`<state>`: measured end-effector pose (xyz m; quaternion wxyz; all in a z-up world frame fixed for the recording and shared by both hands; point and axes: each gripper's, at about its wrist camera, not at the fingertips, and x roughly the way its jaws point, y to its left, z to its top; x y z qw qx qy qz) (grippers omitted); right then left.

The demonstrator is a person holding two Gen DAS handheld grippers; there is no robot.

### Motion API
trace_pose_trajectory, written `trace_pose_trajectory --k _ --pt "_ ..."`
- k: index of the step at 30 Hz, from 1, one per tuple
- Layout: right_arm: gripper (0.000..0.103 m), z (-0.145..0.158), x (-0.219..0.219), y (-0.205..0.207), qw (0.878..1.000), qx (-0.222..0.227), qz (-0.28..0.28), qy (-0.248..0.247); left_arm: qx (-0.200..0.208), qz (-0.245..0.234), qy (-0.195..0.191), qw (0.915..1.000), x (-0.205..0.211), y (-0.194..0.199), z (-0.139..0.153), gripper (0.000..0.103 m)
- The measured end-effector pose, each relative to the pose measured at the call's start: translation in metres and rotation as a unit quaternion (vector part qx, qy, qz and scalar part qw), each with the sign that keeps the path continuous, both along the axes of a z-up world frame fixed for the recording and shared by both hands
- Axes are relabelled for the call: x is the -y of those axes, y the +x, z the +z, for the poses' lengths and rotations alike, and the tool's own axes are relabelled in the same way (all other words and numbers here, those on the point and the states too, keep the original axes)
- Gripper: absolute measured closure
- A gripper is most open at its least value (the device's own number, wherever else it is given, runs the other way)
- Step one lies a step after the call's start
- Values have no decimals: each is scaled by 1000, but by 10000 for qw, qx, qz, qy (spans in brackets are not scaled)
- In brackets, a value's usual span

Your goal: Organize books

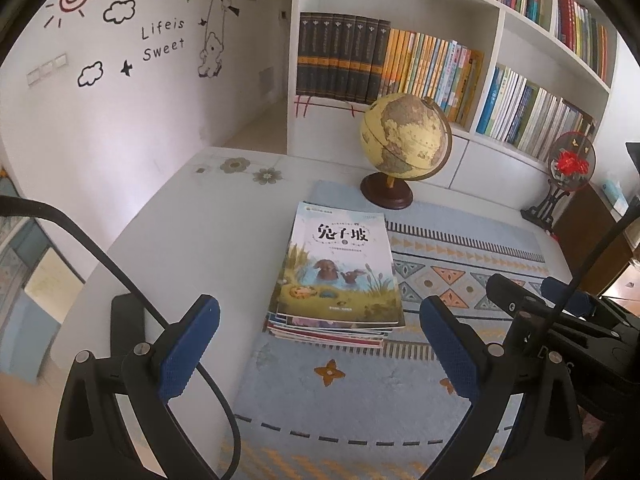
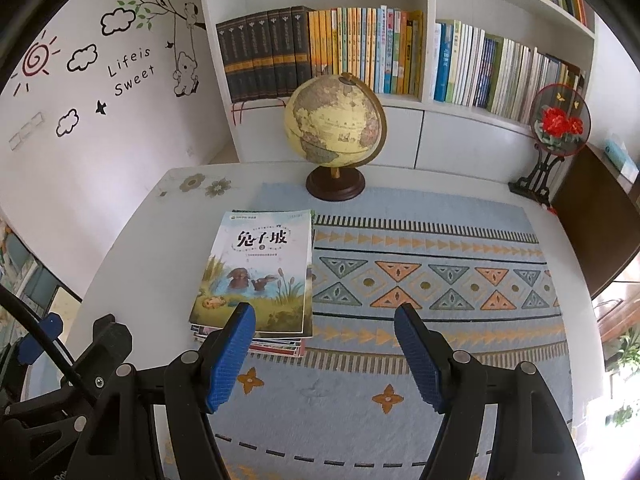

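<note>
The left tongs [image 1: 320,320] stand spread wide with nothing between their blue pads, hanging over the near part of the mat, and the right tongs [image 2: 325,330] are likewise spread and empty, their left pad overlapping the near edge of the book stack in the right wrist view. Behind everything rises the white bookshelf [image 2: 428,60], its compartments packed with upright volumes: a dark matching set at the left, then yellow and pale spines. In front of it the white worktop [image 2: 132,248] carries a blue patterned mat [image 2: 440,292] with rows of triangles and a dashed line near the front edge. At the far edge of the mat stands the globe [image 2: 335,120] on a dark round base, tilted on its axis; off to the right, near the worktop's far corner, stands a round embroidered fan [image 2: 558,122] with red flowers on a black stand. The stack of books [image 1: 336,276] lies flat on the left part of the mat, just in front of the globe but apart from it, its long axis running from the near edge toward the shelf, the cover title at the far end and reading upright from here (a picture of animals in a pond fills the lower half). The lower books jut out slightly at the near end.
</note>
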<state>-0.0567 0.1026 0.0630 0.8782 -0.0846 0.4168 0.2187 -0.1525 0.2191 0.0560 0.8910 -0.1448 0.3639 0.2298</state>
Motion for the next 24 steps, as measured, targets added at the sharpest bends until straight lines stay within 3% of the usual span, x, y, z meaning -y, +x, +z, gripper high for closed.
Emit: trace_pose_trajectory --k 8,24 --pt "33 -3 0 4 10000 -34 -75 14 -29 -57 -57 10000 -3 6 -3 3" --pt "33 -12 2 14 9997 -217 -137 57 -221 -112 256 9994 1 17 -2 3"
